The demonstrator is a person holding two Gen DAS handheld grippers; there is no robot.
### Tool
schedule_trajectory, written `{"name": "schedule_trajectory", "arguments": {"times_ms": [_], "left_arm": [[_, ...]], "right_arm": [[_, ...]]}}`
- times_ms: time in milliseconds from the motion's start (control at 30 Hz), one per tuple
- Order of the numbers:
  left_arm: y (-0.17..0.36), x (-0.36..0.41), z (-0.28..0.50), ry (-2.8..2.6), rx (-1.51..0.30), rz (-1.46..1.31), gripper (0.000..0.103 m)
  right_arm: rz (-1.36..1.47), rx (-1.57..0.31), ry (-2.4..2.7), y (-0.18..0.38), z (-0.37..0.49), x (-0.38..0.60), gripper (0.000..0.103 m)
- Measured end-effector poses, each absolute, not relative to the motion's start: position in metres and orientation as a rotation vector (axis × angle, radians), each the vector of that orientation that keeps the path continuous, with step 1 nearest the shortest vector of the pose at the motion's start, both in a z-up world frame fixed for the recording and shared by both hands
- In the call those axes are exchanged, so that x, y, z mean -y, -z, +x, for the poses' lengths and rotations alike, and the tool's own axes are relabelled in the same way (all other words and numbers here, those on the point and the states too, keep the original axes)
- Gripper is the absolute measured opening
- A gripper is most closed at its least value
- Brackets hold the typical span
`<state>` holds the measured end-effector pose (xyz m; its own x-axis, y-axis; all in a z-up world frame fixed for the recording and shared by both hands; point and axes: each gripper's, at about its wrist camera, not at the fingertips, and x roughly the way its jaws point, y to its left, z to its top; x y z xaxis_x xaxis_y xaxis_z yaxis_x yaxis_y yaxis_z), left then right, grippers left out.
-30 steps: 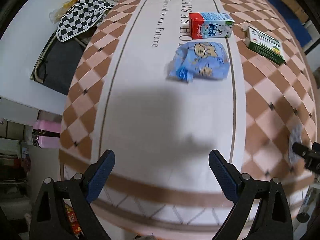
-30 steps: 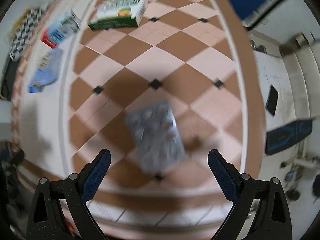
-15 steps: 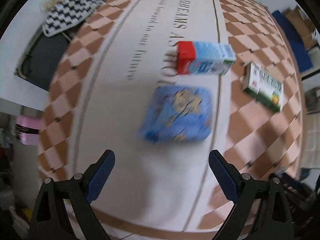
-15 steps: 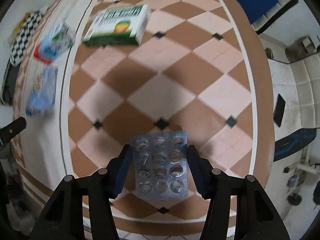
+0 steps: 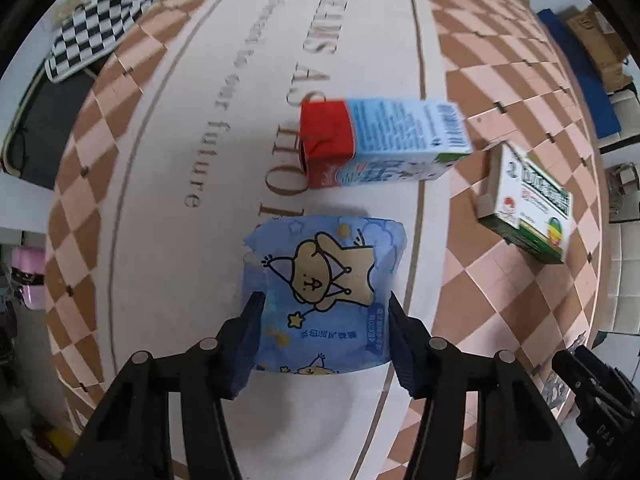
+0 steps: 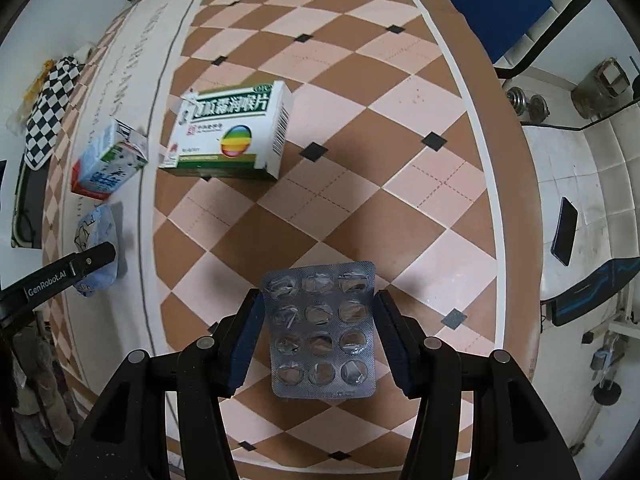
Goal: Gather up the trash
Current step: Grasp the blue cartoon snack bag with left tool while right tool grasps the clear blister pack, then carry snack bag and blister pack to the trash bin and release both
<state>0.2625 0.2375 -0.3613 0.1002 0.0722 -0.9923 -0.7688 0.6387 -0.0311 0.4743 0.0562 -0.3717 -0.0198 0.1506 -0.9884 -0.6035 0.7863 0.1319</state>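
Note:
My left gripper (image 5: 322, 336) is shut on a blue cartoon-print wrapper (image 5: 324, 280) over the cream middle strip of the tablecloth. My right gripper (image 6: 320, 332) is shut on a silver blister pack (image 6: 322, 328) with emptied pockets, held above the checked cloth. A red and blue milk carton (image 5: 380, 144) lies on its side just beyond the wrapper; it also shows in the right wrist view (image 6: 108, 160). A green and white medicine box (image 5: 528, 208) lies to the right of the carton, and in the right wrist view (image 6: 232, 132) it is far left of my gripper.
The table (image 6: 360, 120) has a brown and pink diamond cloth with a cream lettered strip (image 5: 248, 80). A black and white checked bag (image 5: 96, 16) sits on a chair past the far left edge. A blue cushion (image 6: 480, 0) and a white bench (image 6: 580, 184) stand to the right.
My left gripper moved forward to the blue wrapper and shut on it. My right gripper shut on the blister pack and lifted it a little.

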Motion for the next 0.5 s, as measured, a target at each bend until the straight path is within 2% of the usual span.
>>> {"name": "schedule_trajectory", "arguments": {"times_ms": [200,500], "left_arm": [[0.315,-0.204,0.236,-0.708,-1.259,-0.564,0.054],[0.257,-0.16,0.156,-0.684,-1.165,-0.463,0.053]], "right_arm": [[-0.349,-1.433,-0.646,0.338,0.439,-0.053,0.058],[-0.338,-1.328,-0.668,0.287,0.373,-0.028,0.058]]}}
